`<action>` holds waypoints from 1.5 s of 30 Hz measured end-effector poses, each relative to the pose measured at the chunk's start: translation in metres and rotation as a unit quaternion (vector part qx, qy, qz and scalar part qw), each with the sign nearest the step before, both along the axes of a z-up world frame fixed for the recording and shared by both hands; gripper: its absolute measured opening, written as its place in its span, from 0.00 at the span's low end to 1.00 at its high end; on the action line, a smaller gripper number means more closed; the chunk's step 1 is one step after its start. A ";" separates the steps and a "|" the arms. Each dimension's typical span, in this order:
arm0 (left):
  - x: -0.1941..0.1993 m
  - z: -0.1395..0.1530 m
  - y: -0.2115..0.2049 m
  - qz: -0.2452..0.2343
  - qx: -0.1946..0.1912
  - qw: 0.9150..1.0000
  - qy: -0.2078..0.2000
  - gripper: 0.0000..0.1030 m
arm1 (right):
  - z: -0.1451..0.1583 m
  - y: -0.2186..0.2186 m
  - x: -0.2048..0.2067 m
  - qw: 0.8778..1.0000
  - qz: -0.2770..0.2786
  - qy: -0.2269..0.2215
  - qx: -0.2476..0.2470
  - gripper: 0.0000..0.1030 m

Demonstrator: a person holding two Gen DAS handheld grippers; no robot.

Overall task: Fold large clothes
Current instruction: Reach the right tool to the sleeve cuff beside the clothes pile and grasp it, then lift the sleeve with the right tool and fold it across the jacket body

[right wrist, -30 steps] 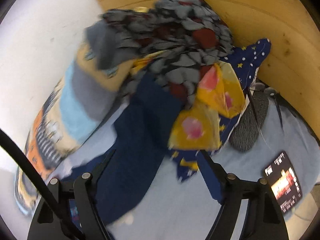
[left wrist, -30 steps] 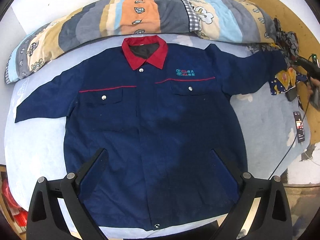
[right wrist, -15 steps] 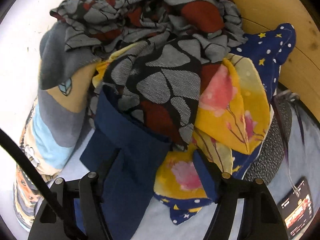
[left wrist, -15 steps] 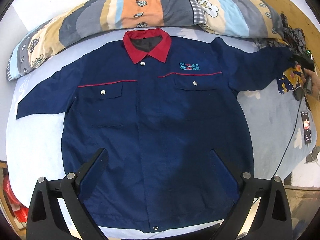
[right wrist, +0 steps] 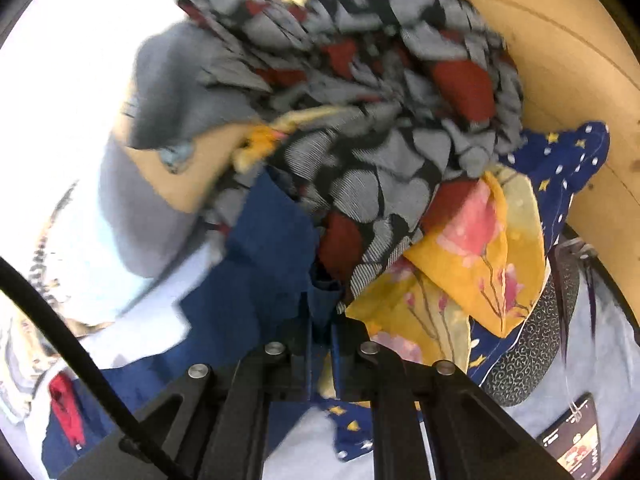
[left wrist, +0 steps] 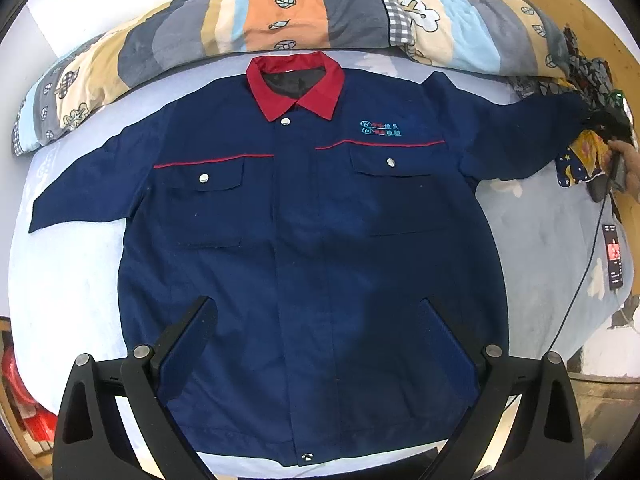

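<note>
A navy work jacket (left wrist: pixel 304 220) with a red collar lies flat, front up, on a pale blue bed sheet (left wrist: pixel 60 288), both sleeves spread out. My left gripper (left wrist: pixel 316 308) hovers open over the jacket's lower front with nothing between its fingers. At the far right, my right gripper (left wrist: pixel 608 120) sits at the end of the jacket's right-hand sleeve (left wrist: pixel 532 136). In the right wrist view that gripper (right wrist: pixel 320 320) is shut on the navy sleeve cuff (right wrist: pixel 272 248), which bunches between the pads. A person's hand (left wrist: pixel 628 160) holds it.
A rolled patchwork quilt (left wrist: pixel 304 12) lies along the bed's far side. A heap of patterned clothes (right wrist: pixel 380 128) and a yellow floral cloth (right wrist: pixel 472 264) crowd the sleeve end against a wooden headboard (right wrist: pixel 560 40). A phone (right wrist: pixel 576 444) and a cable (left wrist: pixel 580 288) lie at the right edge.
My right gripper has moved down onto the sleeve end and gone from wide open to shut on the cuff. The left gripper has stayed open over the jacket.
</note>
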State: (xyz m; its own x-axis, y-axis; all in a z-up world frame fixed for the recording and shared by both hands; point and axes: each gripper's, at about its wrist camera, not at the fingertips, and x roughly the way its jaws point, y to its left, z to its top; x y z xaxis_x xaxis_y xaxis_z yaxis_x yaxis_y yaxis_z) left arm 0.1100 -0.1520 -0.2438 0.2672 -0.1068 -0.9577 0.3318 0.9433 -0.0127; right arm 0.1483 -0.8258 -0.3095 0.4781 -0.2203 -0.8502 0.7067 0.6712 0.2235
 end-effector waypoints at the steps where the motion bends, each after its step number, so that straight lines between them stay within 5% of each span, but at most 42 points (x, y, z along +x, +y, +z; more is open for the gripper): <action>1: 0.000 0.000 0.000 0.003 -0.001 1.000 -0.001 0.97 | 0.006 0.001 -0.002 1.000 0.001 -0.007 -0.001 0.08; 8: 0.000 0.011 0.005 0.014 -0.016 1.000 -0.008 0.97 | 0.055 0.023 -0.017 0.998 0.022 -0.052 0.002 0.08; 20: -0.004 0.006 0.038 0.044 -0.026 0.999 -0.006 0.97 | 0.017 0.029 -0.026 1.000 -0.013 0.002 0.016 0.08; 26: 0.003 0.013 0.052 0.065 -0.030 0.997 -0.011 0.97 | 0.049 0.064 -0.013 0.999 0.026 -0.034 0.004 0.06; 32: 0.011 0.030 0.067 0.071 -0.046 0.996 -0.026 0.97 | 0.109 0.144 0.012 0.990 0.091 -0.107 0.021 0.06; 39: 0.017 0.047 0.114 0.101 -0.066 0.992 -0.041 0.97 | 0.163 0.309 0.043 0.962 0.200 -0.177 0.064 0.06; 45: 0.017 0.051 0.166 0.127 -0.070 0.988 -0.048 0.97 | 0.135 0.475 0.084 0.937 0.301 -0.151 0.092 0.06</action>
